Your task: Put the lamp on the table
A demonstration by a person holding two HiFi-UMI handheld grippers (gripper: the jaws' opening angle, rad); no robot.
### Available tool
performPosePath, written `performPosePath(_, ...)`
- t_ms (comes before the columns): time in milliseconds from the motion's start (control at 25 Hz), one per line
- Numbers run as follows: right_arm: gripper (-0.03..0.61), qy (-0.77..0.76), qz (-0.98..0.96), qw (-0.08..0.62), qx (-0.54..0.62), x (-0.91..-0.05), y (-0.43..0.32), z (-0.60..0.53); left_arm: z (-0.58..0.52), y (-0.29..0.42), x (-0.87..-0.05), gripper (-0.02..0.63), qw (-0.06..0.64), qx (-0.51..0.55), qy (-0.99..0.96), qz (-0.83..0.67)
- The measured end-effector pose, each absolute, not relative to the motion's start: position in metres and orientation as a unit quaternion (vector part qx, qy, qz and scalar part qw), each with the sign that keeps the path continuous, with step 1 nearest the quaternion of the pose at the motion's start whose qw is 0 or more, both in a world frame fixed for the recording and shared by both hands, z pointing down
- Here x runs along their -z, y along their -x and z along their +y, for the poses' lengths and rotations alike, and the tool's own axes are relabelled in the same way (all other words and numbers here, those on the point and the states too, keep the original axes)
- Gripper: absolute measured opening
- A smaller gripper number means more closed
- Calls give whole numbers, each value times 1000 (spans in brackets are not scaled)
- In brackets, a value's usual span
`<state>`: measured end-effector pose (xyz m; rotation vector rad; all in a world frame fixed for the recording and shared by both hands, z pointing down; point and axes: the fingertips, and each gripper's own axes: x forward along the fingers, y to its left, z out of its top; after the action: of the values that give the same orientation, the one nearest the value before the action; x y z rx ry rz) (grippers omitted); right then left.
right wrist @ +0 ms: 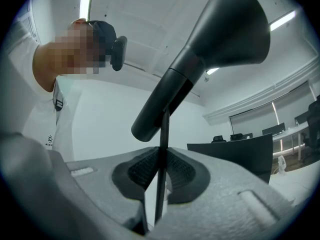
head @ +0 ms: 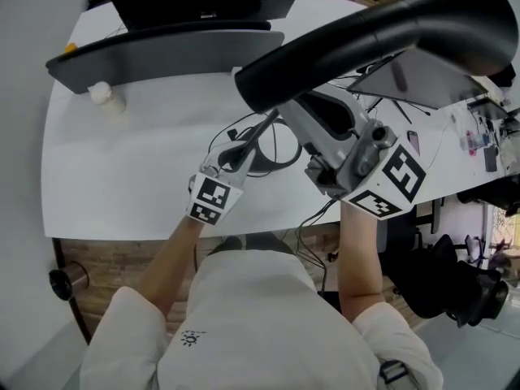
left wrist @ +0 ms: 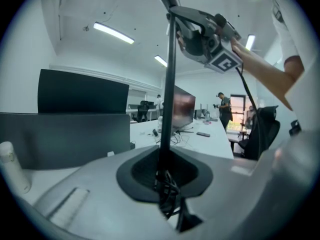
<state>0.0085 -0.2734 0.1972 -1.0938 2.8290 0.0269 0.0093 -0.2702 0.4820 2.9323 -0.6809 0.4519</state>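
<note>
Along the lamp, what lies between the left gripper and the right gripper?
Only the bare black lamp stem, which runs from the left gripper up to the right gripper. The left gripper view shows this.

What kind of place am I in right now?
Probably an open-plan office: a long white table with a monitor, more desks and a swivel chair behind, and strip lights on the ceiling.
</note>
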Motion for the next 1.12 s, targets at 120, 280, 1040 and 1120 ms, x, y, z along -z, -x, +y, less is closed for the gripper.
performPosePath(120,38,357,933,50,-11,-201,-17,-288,-287,-18,-486,40,46,-150,-961,-229)
performPosePath(280,38,348,936,48,-9,-208,-29,-308,-310,-29,-493,40,46,-150,-959,-235)
performPosePath(1040,35,346,938,18,4,-277,-61,-388,-398,-59,-563,41,42,-168,-954,-245)
performPosePath(1120,35,351,936,15,6,-284,-67,-395,-405,-64,-569,41,39,-167,-955,-243)
